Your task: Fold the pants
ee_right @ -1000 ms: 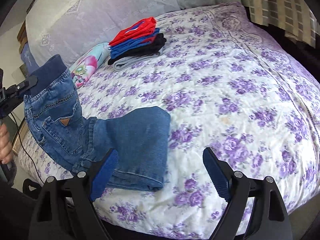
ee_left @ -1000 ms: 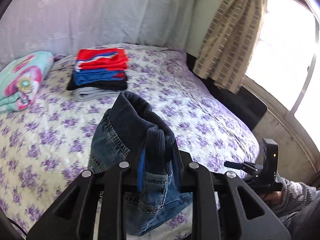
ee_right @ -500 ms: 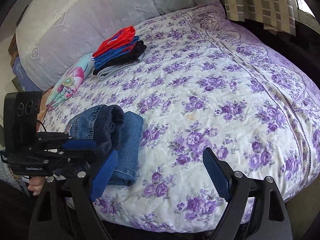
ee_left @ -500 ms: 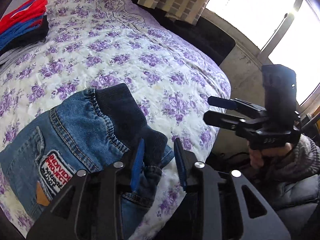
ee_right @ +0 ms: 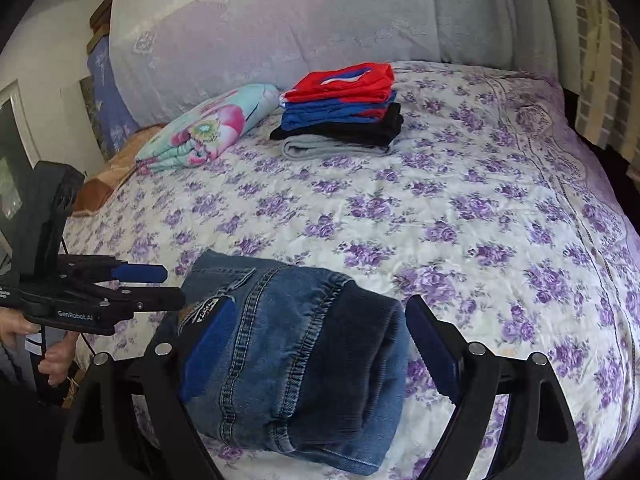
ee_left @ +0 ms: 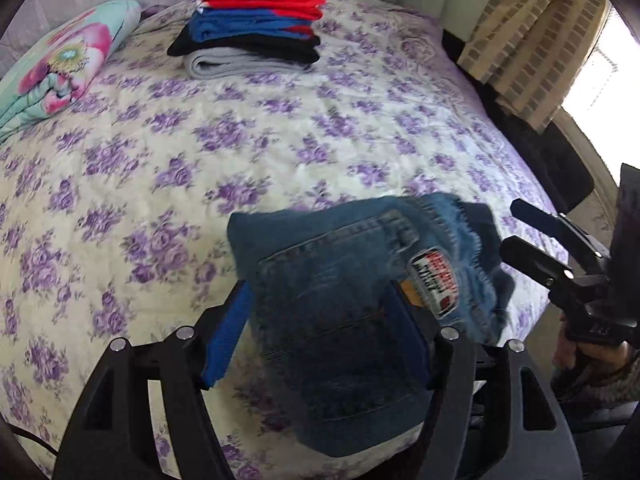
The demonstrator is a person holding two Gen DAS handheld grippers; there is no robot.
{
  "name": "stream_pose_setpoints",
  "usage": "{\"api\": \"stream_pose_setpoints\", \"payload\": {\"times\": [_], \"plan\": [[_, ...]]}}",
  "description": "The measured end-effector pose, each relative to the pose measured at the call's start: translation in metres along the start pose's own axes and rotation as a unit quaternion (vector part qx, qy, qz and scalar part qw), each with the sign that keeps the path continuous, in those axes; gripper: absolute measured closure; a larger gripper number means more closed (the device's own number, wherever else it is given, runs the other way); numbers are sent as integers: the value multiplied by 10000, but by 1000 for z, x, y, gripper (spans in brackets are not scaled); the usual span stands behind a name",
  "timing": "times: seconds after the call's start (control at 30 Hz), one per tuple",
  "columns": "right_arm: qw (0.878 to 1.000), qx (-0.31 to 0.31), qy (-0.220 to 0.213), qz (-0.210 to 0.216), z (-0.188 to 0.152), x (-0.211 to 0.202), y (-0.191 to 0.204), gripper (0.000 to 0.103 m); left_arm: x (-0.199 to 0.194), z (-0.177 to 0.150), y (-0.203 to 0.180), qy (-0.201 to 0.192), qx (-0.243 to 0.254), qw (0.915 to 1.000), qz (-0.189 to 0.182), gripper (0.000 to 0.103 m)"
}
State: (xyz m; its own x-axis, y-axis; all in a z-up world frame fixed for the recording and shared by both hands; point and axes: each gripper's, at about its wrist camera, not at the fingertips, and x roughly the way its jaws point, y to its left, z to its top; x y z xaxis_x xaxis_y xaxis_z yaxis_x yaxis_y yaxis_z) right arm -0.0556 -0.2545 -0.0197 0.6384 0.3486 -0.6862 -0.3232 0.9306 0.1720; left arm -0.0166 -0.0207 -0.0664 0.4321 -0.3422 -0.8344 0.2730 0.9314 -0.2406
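Observation:
The small blue denim pants (ee_left: 352,304) lie folded into a compact bundle near the front edge of the bed, dark ribbed waistband on the right side in the right wrist view (ee_right: 296,364). My left gripper (ee_left: 320,340) is open, its blue pads either side of the bundle. My right gripper (ee_right: 316,352) is open too, straddling the bundle. The right gripper shows at the right in the left wrist view (ee_left: 540,252). The left gripper shows at the left in the right wrist view (ee_right: 160,284).
A stack of folded clothes, red on top (ee_right: 344,112), sits at the far side of the floral bedspread (ee_right: 480,220). A folded floral blanket (ee_right: 208,128) lies left of it. A curtain (ee_left: 532,36) and window are at the right.
My left gripper has let go of the waistband and opened. The pants now lie as a folded bundle on the bed. My right gripper has moved in over the bundle.

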Motion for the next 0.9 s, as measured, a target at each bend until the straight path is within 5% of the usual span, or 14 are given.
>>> {"api": "stream_pose_setpoints", "payload": {"times": [0.13, 0.23, 0.37, 0.5, 0.63, 0.67, 0.73, 0.8, 0.9], "plan": [[9950, -253, 878, -411, -31, 33, -4, 13, 26, -11, -3, 267, 120, 9995, 104, 30], [9897, 442, 1360, -120, -55, 55, -34, 8, 51, -14, -2, 595, 159, 9979, 220, 14], [9881, 865, 1274, 63, -68, 62, -44, 4, 65, -12, 9, 630, 64, 9979, 166, 4], [9929, 426, 1085, -225, -58, 44, -29, 5, 46, -11, 5, 341, 195, 9990, 235, 6], [9984, -126, 437, -347, -38, 7, -9, 7, 15, -7, 5, 16, 163, 9997, 160, 12], [9989, -196, 258, -352, -31, 0, -7, 12, 8, -6, 6, -65, 140, 9998, 152, 13], [9995, -188, -63, -258, -15, -11, -5, 46, -5, -5, 4, -233, 146, 9996, 92, 14], [9997, -82, -213, -53, 0, -14, -6, 67, -14, -6, -1, -342, 210, 9992, -46, 14], [9997, -71, -12, 218, 11, 4, -3, 76, -2, -12, -16, -145, 482, 9987, -124, 14]]}}
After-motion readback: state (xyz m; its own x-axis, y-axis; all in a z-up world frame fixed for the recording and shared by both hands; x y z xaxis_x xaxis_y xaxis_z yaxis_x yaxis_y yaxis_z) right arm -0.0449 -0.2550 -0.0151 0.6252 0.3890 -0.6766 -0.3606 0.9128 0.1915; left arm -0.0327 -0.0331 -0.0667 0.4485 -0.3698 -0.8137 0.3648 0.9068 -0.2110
